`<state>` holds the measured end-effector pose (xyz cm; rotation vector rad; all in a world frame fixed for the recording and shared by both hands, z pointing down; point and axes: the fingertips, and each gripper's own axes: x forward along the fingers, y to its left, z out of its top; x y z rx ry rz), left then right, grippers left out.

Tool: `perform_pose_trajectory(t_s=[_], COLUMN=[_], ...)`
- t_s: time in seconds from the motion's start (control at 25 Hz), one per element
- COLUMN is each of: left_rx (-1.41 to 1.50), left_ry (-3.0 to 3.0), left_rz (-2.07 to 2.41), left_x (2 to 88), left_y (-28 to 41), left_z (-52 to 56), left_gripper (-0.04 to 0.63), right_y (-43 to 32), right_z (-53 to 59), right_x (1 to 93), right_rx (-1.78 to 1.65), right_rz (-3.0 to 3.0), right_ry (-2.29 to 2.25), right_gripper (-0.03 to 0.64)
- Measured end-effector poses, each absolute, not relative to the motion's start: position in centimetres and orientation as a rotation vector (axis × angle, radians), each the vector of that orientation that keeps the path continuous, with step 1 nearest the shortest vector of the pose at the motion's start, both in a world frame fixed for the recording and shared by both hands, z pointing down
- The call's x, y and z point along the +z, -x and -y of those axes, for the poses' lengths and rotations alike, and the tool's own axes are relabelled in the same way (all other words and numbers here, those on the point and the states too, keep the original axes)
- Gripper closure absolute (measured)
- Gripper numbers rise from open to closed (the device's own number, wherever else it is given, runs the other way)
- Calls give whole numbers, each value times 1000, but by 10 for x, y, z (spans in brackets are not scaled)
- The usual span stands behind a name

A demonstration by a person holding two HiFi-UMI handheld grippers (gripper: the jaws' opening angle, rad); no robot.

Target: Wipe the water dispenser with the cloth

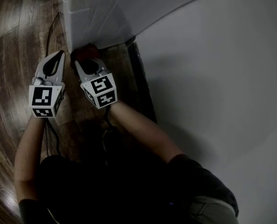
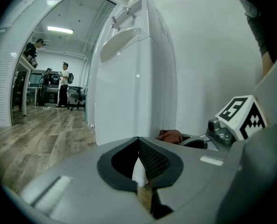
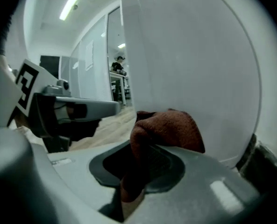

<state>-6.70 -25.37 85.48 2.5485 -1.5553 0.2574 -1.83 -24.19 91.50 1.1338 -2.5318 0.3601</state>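
The water dispenser (image 1: 96, 13) is a tall white cabinet standing on the wooden floor (image 1: 17, 41) with its back towards the white wall (image 1: 222, 78). Both tools work at its lower end, close to the floor.

**Right hand-held gripper** (image 1: 80, 63)
- Its jaws are clamped on the cloth (image 1: 84, 52), a reddish-brown towel.
- In the right gripper view, the cloth (image 3: 168, 127) bulges out above the jaw tips of this hand-held gripper (image 3: 145, 146). It lies against the white side panel of the dispenser (image 3: 189, 55), near the panel's bottom edge.
- In the head view, the cloth sits at the bottom corner of the cabinet, on the side nearest the wall.

**Left hand-held gripper** (image 1: 60, 55)
- Its jaws are together, with nothing between them (image 2: 139, 141).
- It is just beside the right one, on the side away from the wall. Its tips point at the base of the dispenser (image 2: 133, 87). Contact with the cabinet cannot be confirmed.
- From the left gripper view, the cloth (image 2: 171, 135) shows low against the cabinet, next to the other tool's marker cube (image 2: 241, 115).

**Surroundings**
- Several people (image 2: 63, 85) stand far off in the room beyond the dispenser.
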Motion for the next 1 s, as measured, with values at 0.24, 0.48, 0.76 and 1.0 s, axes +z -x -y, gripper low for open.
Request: perform_pose_trajectory(t_s=[0.24, 0.48, 0.76, 1.0], left_rx=[213, 180, 108, 123], left_ry=[-2523, -2532, -2442, -2475], left_rz=[1606, 1694, 1778, 1730], left_x=[844, 790, 679, 579], left_y=[85, 118, 136, 111], left_z=[251, 248, 238, 207], left_gripper=[575, 575, 575, 575], right_y=[45, 25, 26, 15], right_z=[214, 210, 194, 170], right_x=[876, 828, 721, 615], right_rx=[161, 28, -135, -155], right_rz=[2638, 2611, 2595, 2550], right_ry=[-972, -1004, -927, -921], right_gripper=[555, 555, 555, 555])
